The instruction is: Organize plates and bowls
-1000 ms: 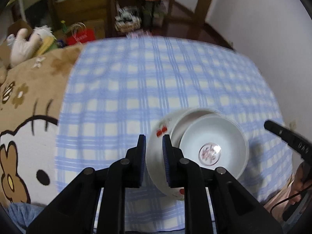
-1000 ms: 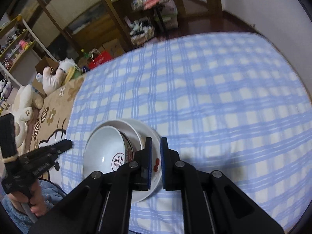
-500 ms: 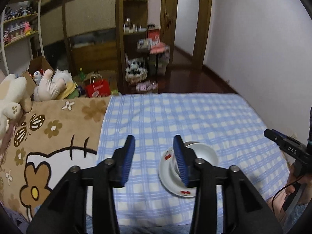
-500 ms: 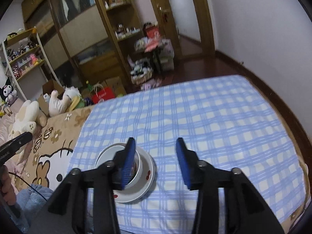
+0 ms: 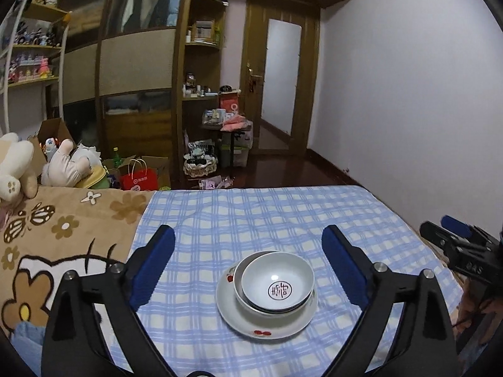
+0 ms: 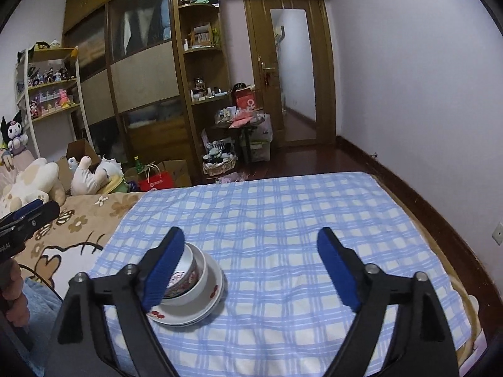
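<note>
A white bowl point(image 5: 278, 282) with a red character inside sits nested in a second bowl on a white plate point(image 5: 267, 322) with red cherry marks, all stacked on the blue checked cloth. My left gripper point(image 5: 248, 265) is open and empty, raised above and behind the stack. My right gripper point(image 6: 251, 267) is open and empty; the stacked bowls point(image 6: 193, 279) and plate point(image 6: 188, 312) lie by its left finger, partly hidden by it. The right gripper also shows in the left wrist view point(image 5: 462, 248), at the right edge.
The blue checked cloth point(image 6: 283, 220) covers a bed. A brown cartoon blanket point(image 5: 63, 235) lies to the left with plush toys point(image 5: 66, 163) beyond it. A white wall stands on the right. Wooden cabinets, a door and floor clutter lie past the bed's far edge.
Both grippers opened wide from shut and pulled back and up from the plate's rim. The stack of bowls and plate stays on the cloth.
</note>
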`<action>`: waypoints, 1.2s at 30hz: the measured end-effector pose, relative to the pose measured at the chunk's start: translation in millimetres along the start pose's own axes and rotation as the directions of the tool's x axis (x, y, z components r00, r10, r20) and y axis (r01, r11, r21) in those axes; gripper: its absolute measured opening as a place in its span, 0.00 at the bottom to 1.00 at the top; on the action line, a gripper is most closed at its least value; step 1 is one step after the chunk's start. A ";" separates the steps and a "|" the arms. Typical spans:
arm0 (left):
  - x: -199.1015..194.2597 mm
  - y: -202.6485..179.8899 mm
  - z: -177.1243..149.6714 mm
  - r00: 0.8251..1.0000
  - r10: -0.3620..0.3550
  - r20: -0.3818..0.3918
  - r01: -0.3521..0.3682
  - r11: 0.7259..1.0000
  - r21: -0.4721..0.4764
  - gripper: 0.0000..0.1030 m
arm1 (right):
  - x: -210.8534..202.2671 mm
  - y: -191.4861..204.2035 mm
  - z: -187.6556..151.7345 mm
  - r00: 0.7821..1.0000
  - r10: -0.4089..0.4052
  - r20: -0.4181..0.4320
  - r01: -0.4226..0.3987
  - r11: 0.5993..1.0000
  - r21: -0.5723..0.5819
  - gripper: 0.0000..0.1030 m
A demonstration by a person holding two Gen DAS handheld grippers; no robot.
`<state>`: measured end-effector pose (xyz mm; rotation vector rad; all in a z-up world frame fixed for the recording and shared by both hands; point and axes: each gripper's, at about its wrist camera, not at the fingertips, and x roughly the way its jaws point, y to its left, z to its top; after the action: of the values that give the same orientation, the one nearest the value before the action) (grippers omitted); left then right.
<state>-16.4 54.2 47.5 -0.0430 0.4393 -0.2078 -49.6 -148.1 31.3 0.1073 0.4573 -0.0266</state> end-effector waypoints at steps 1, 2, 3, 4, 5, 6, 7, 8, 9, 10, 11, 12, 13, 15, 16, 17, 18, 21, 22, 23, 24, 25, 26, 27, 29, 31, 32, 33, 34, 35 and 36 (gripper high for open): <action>1.7 -0.3 -3.5 1.000 0.004 0.008 -0.004 1.000 -0.010 0.93 | -0.6 -1.4 -1.5 1.000 0.002 0.009 -0.002 1.000 0.002 0.92; 4.0 -1.1 -6.4 1.000 0.008 0.010 -0.008 1.000 -0.018 0.93 | -0.9 -3.3 -3.3 1.000 0.000 0.017 0.000 1.000 0.005 0.93; 7.9 -1.7 -9.3 1.000 0.013 0.006 -0.013 1.000 -0.019 0.93 | -0.6 -4.6 -5.4 1.000 -0.002 0.025 0.001 1.000 0.004 0.95; 13.1 -2.9 -12.0 1.000 0.013 -0.001 -0.013 1.000 -0.016 0.93 | 0.0 -4.8 -7.6 0.999 -0.006 0.032 0.006 1.000 0.003 0.96; 18.0 -4.1 -14.0 1.000 0.013 -0.008 -0.014 1.000 -0.012 0.93 | 0.6 -5.8 -9.9 0.999 -0.011 0.041 0.010 1.000 0.002 0.97; 22.1 -5.4 -16.1 1.000 0.017 -0.015 -0.017 1.000 -0.007 0.93 | 1.9 -6.7 -12.7 0.999 -0.016 0.050 0.016 1.000 -0.001 0.97; 27.9 -6.9 -18.5 1.000 0.020 -0.020 -0.020 1.000 0.002 0.93 | 3.2 -7.6 -14.6 0.998 -0.022 0.052 0.022 1.000 -0.002 0.97; 32.2 -9.4 -20.5 0.999 0.024 -0.025 -0.024 1.000 0.015 0.93 | 5.5 -8.7 -17.2 0.998 -0.029 0.051 0.029 1.000 -0.003 0.97; 35.7 -11.3 -22.4 0.999 0.031 -0.032 -0.030 0.999 0.025 0.93 | 8.2 -10.3 -19.2 0.998 -0.032 0.047 0.032 0.999 -0.002 0.97; 40.9 -14.0 -25.0 0.998 0.036 -0.044 -0.034 0.999 0.040 0.93 | 11.8 -11.6 -22.4 0.999 -0.029 0.039 0.029 1.000 0.001 0.97; 45.8 -15.9 -27.6 0.998 0.039 -0.057 -0.036 0.998 0.052 0.93 | 14.4 -12.9 -25.1 0.999 -0.033 0.034 0.033 0.999 0.004 0.97; 48.3 -17.8 -29.5 0.997 0.045 -0.067 -0.041 0.997 0.061 0.93 | 17.0 -14.2 -27.1 0.999 -0.035 0.029 0.035 0.999 0.006 0.97; 52.4 -19.7 -32.1 0.996 0.050 -0.080 -0.044 0.996 0.074 0.93 | 19.6 -15.9 -29.6 0.999 -0.036 0.023 0.036 0.999 0.006 0.97; 57.1 -20.8 -35.2 0.994 0.047 -0.099 -0.039 0.996 0.083 0.93 | 24.1 -18.8 -33.6 0.999 -0.044 0.011 0.044 0.999 0.004 0.97; 59.3 -20.4 -36.4 0.993 0.047 -0.109 -0.038 0.996 0.083 0.93 | 25.1 -20.2 -34.7 0.999 -0.046 0.010 0.046 0.999 0.002 0.97; 61.0 -19.4 -37.1 0.992 0.051 -0.114 -0.042 0.996 0.082 0.93 | 26.4 -22.1 -36.1 0.999 -0.046 0.008 0.046 0.999 0.003 0.97; 62.3 -18.4 -37.8 0.992 0.054 -0.118 -0.044 0.996 0.079 0.93 | 26.8 -23.2 -36.6 0.999 -0.045 0.009 0.045 0.999 0.006 0.97; 67.0 -13.0 -40.3 0.988 0.070 -0.139 -0.062 0.996 0.063 0.93 | 27.9 -25.8 -37.9 0.999 -0.038 0.007 0.038 0.999 0.012 0.97; 69.4 -10.7 -41.4 0.985 0.075 -0.157 -0.067 0.996 0.058 0.93 | 28.4 -26.1 -38.2 0.999 -0.037 0.004 0.037 0.999 0.013 0.97; 70.6 -9.8 -41.9 0.983 0.078 -0.163 -0.070 0.996 0.056 0.93 | 29.1 -26.6 -38.5 0.999 -0.035 0.000 0.035 0.999 0.016 0.97; 71.5 -9.0 -42.7 0.982 0.087 -0.167 -0.079 0.995 0.056 0.93 | 29.7 -27.5 -39.3 0.999 -0.033 -0.002 0.033 0.999 0.019 0.97; 71.9 -8.7 -42.0 0.982 0.092 -0.166 -0.083 0.995 0.057 0.93 | 30.1 -28.1 -39.2 1.000 -0.031 -0.005 0.031 0.999 0.020 0.97; 71.8 -8.1 -42.3 0.982 0.091 -0.166 -0.083 0.995 0.056 0.93 | 30.6 -28.1 -39.8 1.000 -0.030 -0.008 0.031 0.999 0.020 0.97; 71.9 -8.1 -42.3 0.982 0.089 -0.167 -0.081 0.995 0.056 0.93 | 30.8 -27.9 -40.0 1.000 -0.029 -0.010 0.030 0.999 0.019 0.97; 72.6 -8.1 -42.8 0.981 0.092 -0.172 -0.082 0.995 0.061 0.93 | 30.9 -26.9 -39.6 0.999 -0.030 -0.013 0.030 0.999 0.018 0.97; 73.8 -7.3 -44.0 0.980 0.094 -0.178 -0.084 0.994 0.064 0.93 | 31.0 -26.9 -39.5 0.999 -0.031 -0.014 0.032 0.999 0.018 0.97; 74.0 -7.2 -44.2 0.979 0.094 -0.179 -0.084 0.994 0.063 0.93 | 31.6 -26.5 -40.0 0.999 -0.032 -0.016 0.033 0.999 0.016 0.97; 74.0 -6.9 -44.3 0.979 0.094 -0.178 -0.085 0.995 0.062 0.93 | 32.2 -26.3 -40.8 0.999 -0.037 -0.017 0.037 0.999 0.015 0.97; 73.4 -7.4 -44.5 0.980 0.093 -0.177 -0.083 0.995 0.061 0.93 | 32.3 -25.5 -41.5 0.999 -0.041 -0.017 0.042 0.999 0.011 0.97; 73.2 -7.4 -44.6 0.980 0.090 -0.176 -0.081 0.995 0.061 0.93 | 32.7 -25.3 -42.0 0.999 -0.044 -0.017 0.044 0.999 0.009 0.97; 73.2 -7.6 -44.6 0.981 0.089 -0.175 -0.079 0.995 0.064 0.93 | 32.9 -25.4 -42.3 0.999 -0.045 -0.017 0.046 0.999 0.009 0.97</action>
<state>28.0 31.6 -22.7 0.0498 0.6116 -0.1408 -39.9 -168.8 -23.4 0.1059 0.4764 -0.0724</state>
